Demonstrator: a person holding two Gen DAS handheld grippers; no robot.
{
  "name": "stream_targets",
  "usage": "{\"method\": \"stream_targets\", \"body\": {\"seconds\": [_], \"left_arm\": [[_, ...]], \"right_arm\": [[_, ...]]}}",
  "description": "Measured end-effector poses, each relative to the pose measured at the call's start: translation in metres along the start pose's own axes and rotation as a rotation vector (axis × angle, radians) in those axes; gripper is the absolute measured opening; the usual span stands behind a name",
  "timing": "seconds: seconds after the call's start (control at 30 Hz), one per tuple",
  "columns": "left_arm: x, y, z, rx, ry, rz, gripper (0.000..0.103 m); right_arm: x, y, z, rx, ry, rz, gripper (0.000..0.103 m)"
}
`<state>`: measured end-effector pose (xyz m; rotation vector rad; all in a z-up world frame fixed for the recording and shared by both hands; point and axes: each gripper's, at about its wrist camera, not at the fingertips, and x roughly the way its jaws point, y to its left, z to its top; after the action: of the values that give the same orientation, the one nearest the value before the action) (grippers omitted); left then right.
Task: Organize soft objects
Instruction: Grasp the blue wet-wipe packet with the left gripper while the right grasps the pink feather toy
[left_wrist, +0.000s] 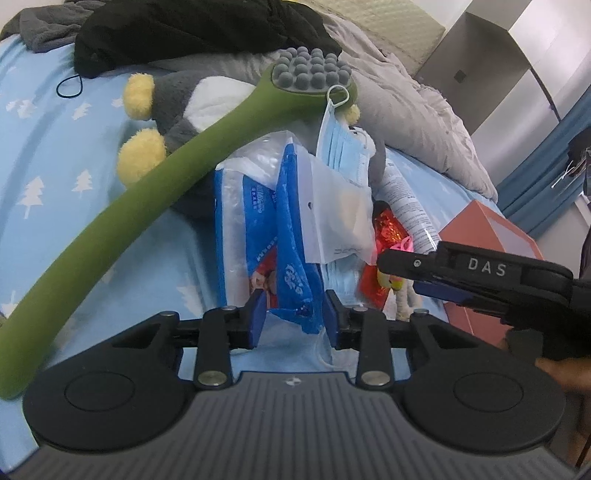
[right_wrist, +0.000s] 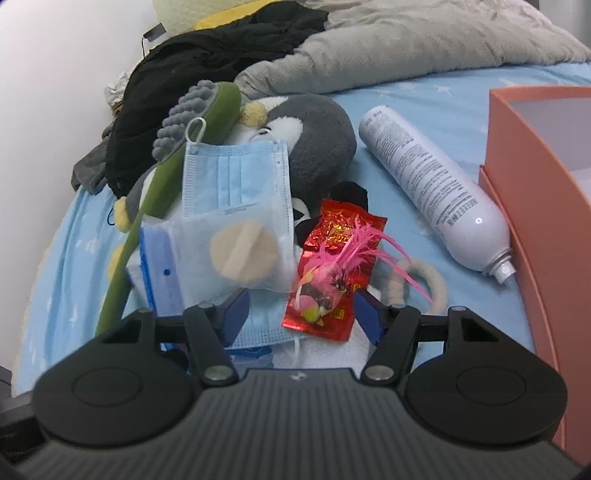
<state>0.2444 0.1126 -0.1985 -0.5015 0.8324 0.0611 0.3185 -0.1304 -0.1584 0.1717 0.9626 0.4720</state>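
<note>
A pile lies on the blue bed sheet (left_wrist: 44, 155). A grey penguin plush (left_wrist: 177, 107) (right_wrist: 314, 136) lies under a green massage stick (left_wrist: 155, 184) (right_wrist: 155, 177). A blue face mask (left_wrist: 343, 147) (right_wrist: 236, 177) hangs from the stick's head. My left gripper (left_wrist: 295, 314) is open, its jaws on either side of a blue tissue pack (left_wrist: 291, 236). My right gripper (right_wrist: 299, 314) is open around a red foil packet (right_wrist: 340, 258) topped by a pink feather toy (right_wrist: 347, 254); it also shows in the left wrist view (left_wrist: 406, 273).
A white spray can (right_wrist: 428, 188) lies beside a salmon box (right_wrist: 535, 177) (left_wrist: 491, 236) on the right. A clear pouch with a beige puff (right_wrist: 240, 251) leans on the mask. Black clothing (left_wrist: 192, 29) and a grey blanket (right_wrist: 406, 40) lie behind.
</note>
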Motion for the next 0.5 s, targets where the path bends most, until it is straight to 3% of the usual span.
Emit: {"method": "stream_targets", "body": {"seconds": [0.17,0.23,0.33,0.5], "left_arm": [[0.009,0.004,0.002,0.009,0.007,0.025,0.023],[0.008,0.004,0.002,0.017,0.005,0.030,0.017],[0.005,0.005,0.002,0.012,0.002,0.039,0.009],[-0.010,0.005,0.000,-0.003,-0.018,0.043,0.007]], "right_arm": [[0.014,-0.009,0.000,0.047,0.022,0.004,0.048],[0.015,-0.010,0.000,0.056,0.026,0.011,0.035],[0.013,-0.008,-0.001,0.046,0.022,0.011,0.033],[-0.001,-0.004,-0.005,0.031,0.011,0.014,0.033]]}}
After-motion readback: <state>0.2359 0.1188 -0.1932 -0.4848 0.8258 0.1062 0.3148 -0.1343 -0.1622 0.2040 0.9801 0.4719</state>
